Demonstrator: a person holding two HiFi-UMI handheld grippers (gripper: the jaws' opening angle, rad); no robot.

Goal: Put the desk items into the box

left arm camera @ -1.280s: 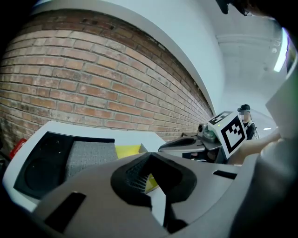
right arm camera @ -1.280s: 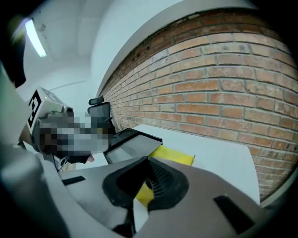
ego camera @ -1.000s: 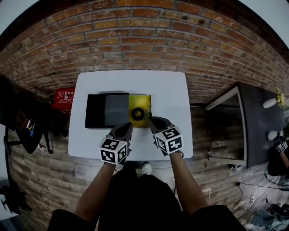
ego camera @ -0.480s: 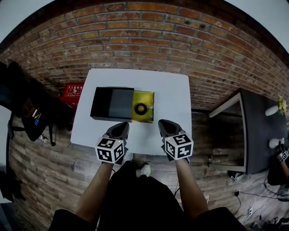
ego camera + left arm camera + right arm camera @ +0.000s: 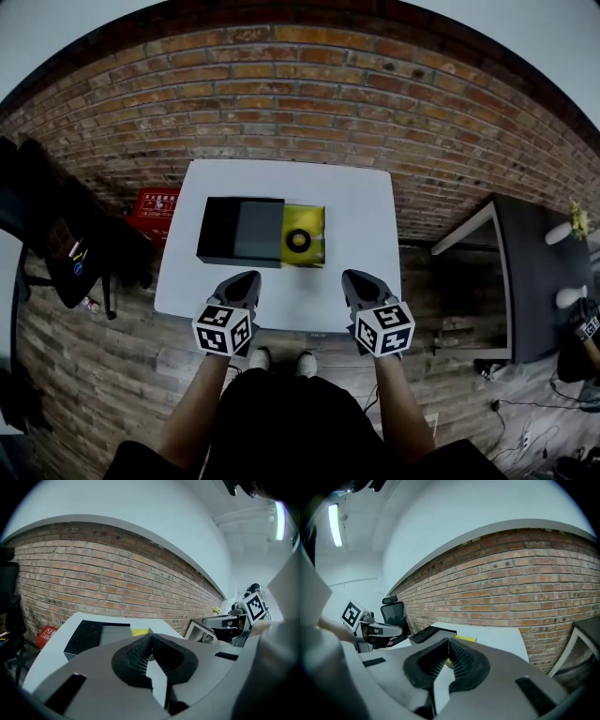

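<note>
We find a flat rectangular box (image 5: 239, 232) lying on a smooth white table (image 5: 356, 206) with rounded corners, in front of a rough red-brown brick wall (image 5: 309, 103). The box is glossy black at its left part and matt grey in the middle. Its right end is an open yellow section (image 5: 314, 217), and inside this lies a black ring (image 5: 298, 241); we cannot tell what it is made of. The left gripper (image 5: 246, 277) and the right gripper (image 5: 354, 277) are grey moulded shells with ribbed black pads, and each carries a cube with square markers. In both gripper views the jaws are clenched together at the tips with nothing between them. Both grippers hang over the near edge of the table, well apart from each other. The box lies beyond them towards the wall, and neither gripper touches it. The ring sits roughly between the two lines along which the grippers point.
</note>
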